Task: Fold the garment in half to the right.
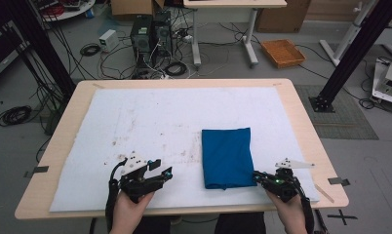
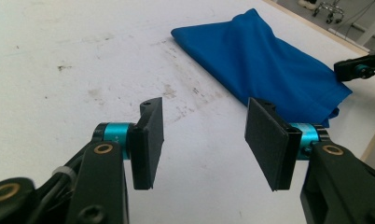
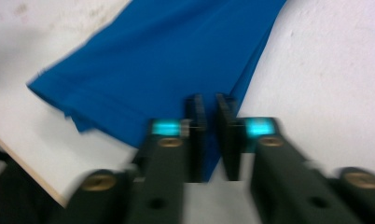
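A folded blue cloth [image 1: 226, 157] lies right of centre on the white mat [image 1: 150, 122] covering a wooden table [image 1: 301, 117], its long axis running near to far. The right gripper [image 1: 258, 178] sits at the cloth's near right corner, jaws drawn almost together with only a thin gap; whether they pinch the hem cannot be told through the blur in the right gripper view [image 3: 211, 135]. The left gripper [image 1: 166, 171] hovers over bare mat well to the cloth's left, jaws spread and empty [image 2: 202, 140]. The right hand is plainly the nearer. The near hem lies close to the table's near edge, while open mat stretches left and far, leaving ample room to drag or unfold.
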A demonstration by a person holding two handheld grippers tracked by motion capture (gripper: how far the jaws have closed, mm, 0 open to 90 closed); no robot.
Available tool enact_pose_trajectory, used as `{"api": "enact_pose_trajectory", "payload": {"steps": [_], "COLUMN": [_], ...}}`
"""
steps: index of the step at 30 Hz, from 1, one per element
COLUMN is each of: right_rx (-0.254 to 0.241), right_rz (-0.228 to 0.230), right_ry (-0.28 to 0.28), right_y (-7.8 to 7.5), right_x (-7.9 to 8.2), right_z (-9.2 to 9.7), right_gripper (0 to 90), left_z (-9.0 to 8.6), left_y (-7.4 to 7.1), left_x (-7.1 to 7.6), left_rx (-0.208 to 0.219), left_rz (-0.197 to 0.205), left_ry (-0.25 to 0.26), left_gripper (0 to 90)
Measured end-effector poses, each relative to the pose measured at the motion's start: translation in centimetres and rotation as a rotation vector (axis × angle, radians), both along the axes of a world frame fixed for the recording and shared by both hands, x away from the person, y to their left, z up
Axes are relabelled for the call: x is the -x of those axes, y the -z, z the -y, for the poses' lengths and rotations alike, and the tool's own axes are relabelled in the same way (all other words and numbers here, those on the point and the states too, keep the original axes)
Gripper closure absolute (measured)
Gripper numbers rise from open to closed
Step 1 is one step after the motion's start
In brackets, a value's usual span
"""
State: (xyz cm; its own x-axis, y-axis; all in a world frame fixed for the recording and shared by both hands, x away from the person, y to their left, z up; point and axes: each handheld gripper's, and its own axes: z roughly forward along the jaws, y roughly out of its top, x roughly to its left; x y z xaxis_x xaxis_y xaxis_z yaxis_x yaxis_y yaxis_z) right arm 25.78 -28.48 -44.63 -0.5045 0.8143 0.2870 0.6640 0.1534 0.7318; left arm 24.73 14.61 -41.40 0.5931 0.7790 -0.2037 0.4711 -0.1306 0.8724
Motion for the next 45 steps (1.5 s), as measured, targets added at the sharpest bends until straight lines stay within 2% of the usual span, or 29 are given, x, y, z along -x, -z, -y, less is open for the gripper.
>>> {"api": "enact_pose_trajectory", "payload": {"steps": [2, 8, 10, 12, 17, 21, 25, 27, 33, 35, 37, 38, 43, 45], "right_rx": [0.018, 0.015, 0.038, 0.04, 0.039, 0.025, -0.008, -0.003, -0.003, 0.006, 0.006, 0.011, 0.022, 0.024], "right_rz": [0.008, 0.007, 0.01, 0.011, 0.046, 0.121, 0.168, 0.187, 0.175, 0.202, 0.234, 0.236, 0.213, 0.218], "right_ry": [0.01, 0.029, 0.03, 0.032, 0.051, 0.073, 0.102, 0.103, 0.103, 0.118, 0.13, 0.126, 0.125, 0.13], "right_y": [0.0, -0.1, 0.1, 0.2, -0.4, -1.9, -3.5, -4.2, -6.1, -6.6, -6.6, -6.4, -5.5, -5.5], "right_x": [0.2, 0.9, 1.1, 1.1, 0.7, -0.3, -1.8, -2.9, -6.4, -6.9, -6.9, -6.9, -6.8, -6.7], "right_z": [0.1, 0.8, 0.9, 1.0, 1.3, 1.9, 2.5, 2.6, 2.4, 2.4, 2.5, 2.6, 3.3, 3.4], "right_gripper": [90.0, 90.0, 90.0, 89.8, 72.4, 57.8, 47.6, 44.0, 36.4, 35.0, 34.4, 34.4, 33.6, 33.2], "left_z": [-0.1, -0.6, -0.6, -0.7, -1.2, -2.3, -3.5, -3.9, -5.5, -5.9, -6.2, -6.4, -7.5, -7.8], "left_y": [0.1, 0.2, 0.1, 0.1, -0.2, -0.9, -1.7, -2.1, -3.0, -2.9, -2.5, -2.3, -1.5, -1.4], "left_x": [0.0, -0.1, -0.1, -0.1, -0.4, -1.4, -2.8, -3.5, -5.3, -5.4, -5.2, -5.1, -4.9, -4.8], "left_rx": [0.001, 0.001, 0.002, 0.0, 0.002, -0.006, -0.028, -0.045, -0.064, -0.064, -0.068, -0.075, -0.09, -0.097], "left_rz": [-0.005, -0.005, -0.005, -0.004, 0.011, 0.036, 0.083, 0.102, 0.179, 0.203, 0.206, 0.209, 0.195, 0.195], "left_ry": [-0.004, -0.013, -0.013, -0.013, -0.007, -0.006, -0.003, -0.019, -0.055, -0.076, -0.07, -0.067, -0.087, -0.09], "left_gripper": [47.0, 47.0, 47.0, 47.0, 44.7, 39.9, 36.0, 36.0, 36.0, 36.0, 35.7, 34.9, 34.6, 34.5]}}
